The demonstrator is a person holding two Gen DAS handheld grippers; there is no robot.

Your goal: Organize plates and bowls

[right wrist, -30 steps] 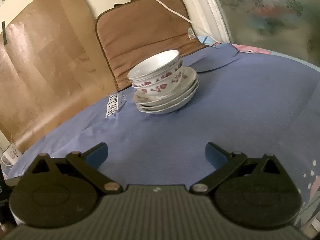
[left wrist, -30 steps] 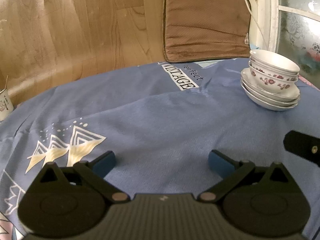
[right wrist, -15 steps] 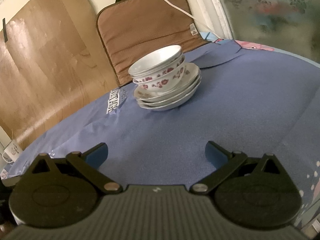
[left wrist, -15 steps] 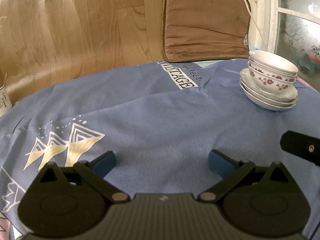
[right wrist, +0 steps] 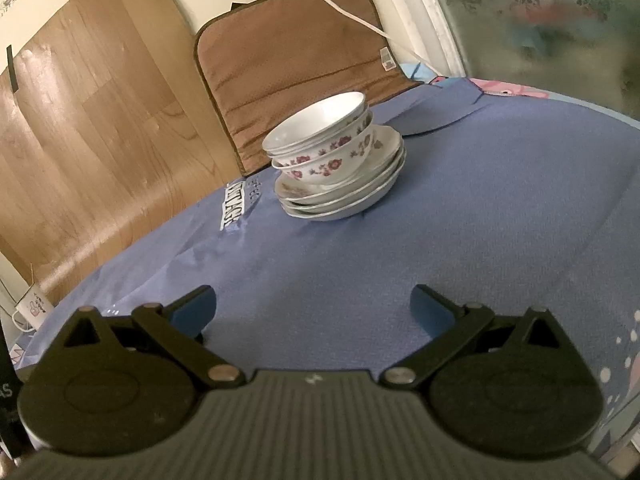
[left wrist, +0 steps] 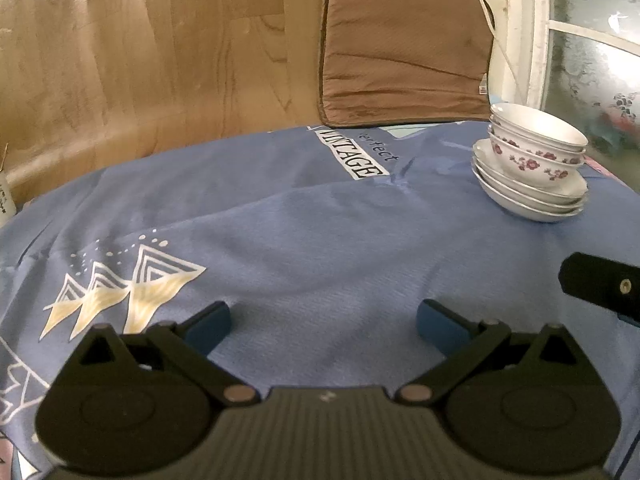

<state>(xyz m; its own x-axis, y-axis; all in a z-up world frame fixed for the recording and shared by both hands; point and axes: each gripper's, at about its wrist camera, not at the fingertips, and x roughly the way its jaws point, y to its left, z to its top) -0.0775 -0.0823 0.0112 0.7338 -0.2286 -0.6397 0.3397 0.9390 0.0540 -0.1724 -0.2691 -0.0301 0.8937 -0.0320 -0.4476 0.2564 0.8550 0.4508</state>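
Observation:
White floral bowls (right wrist: 324,148) are nested on a stack of white plates (right wrist: 352,196) on the blue tablecloth (right wrist: 480,220). In the left wrist view the bowls (left wrist: 536,148) and plates (left wrist: 528,200) stand at the far right. My left gripper (left wrist: 324,324) is open and empty, low over the cloth, well short and left of the stack. My right gripper (right wrist: 312,308) is open and empty, with the stack ahead of it and apart. Part of the right gripper (left wrist: 600,286) shows at the right edge of the left wrist view.
A brown cushion (right wrist: 296,76) leans on the wall behind the stack, with a white cable (right wrist: 360,20) over it. A wooden board (left wrist: 140,60) stands behind the table. A white mug (right wrist: 34,306) sits at the far left edge. A frosted window (right wrist: 540,20) is at the right.
Both grippers have drifted slightly; the stack sits a little further left in the left wrist view and closer to centre in the right wrist view. Both stay open and empty.

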